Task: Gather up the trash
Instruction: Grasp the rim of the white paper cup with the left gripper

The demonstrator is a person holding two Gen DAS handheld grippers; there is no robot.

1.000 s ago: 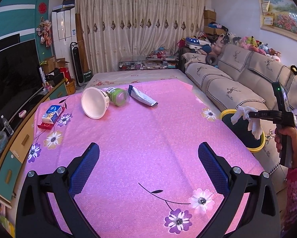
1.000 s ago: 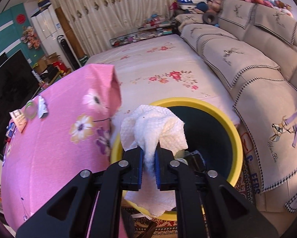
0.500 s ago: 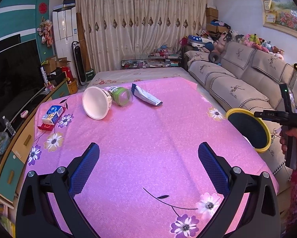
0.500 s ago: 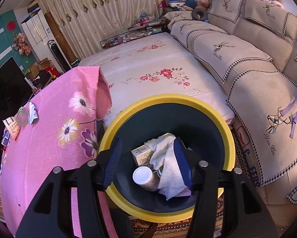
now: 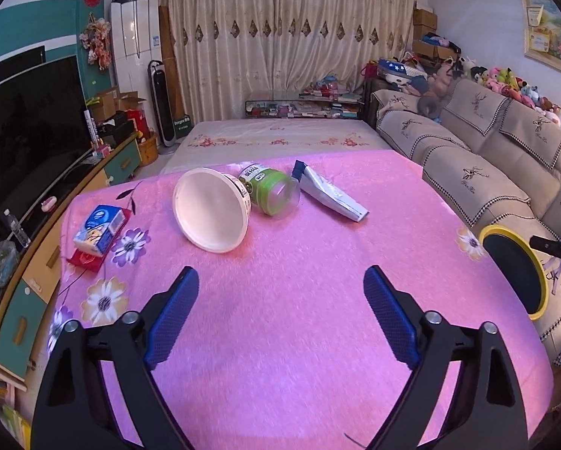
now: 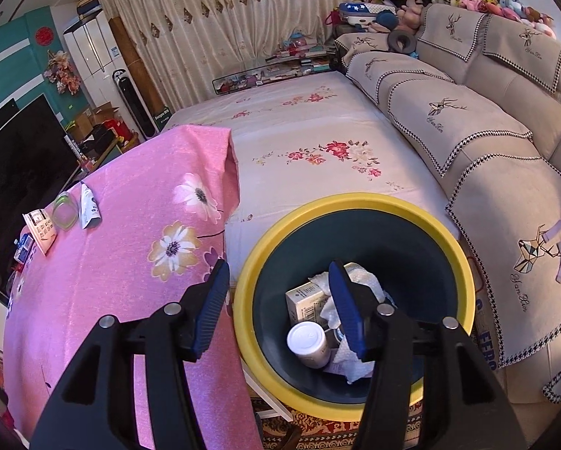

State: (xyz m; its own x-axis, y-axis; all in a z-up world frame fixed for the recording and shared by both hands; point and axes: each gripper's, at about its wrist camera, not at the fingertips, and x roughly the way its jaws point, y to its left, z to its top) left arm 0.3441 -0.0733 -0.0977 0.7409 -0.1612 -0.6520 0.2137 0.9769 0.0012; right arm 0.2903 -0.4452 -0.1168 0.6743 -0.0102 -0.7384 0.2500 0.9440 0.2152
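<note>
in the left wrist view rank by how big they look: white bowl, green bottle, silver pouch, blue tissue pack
1. white bowl, clearly largest
2. green bottle and silver pouch, too alike to split
3. blue tissue pack, smallest, though all four lie at similar depth on the pink cloth

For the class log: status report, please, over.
Both grippers, left and right, open and empty. Tissue in bin. Cup, bottle, pouch unobstructed on table.
</note>
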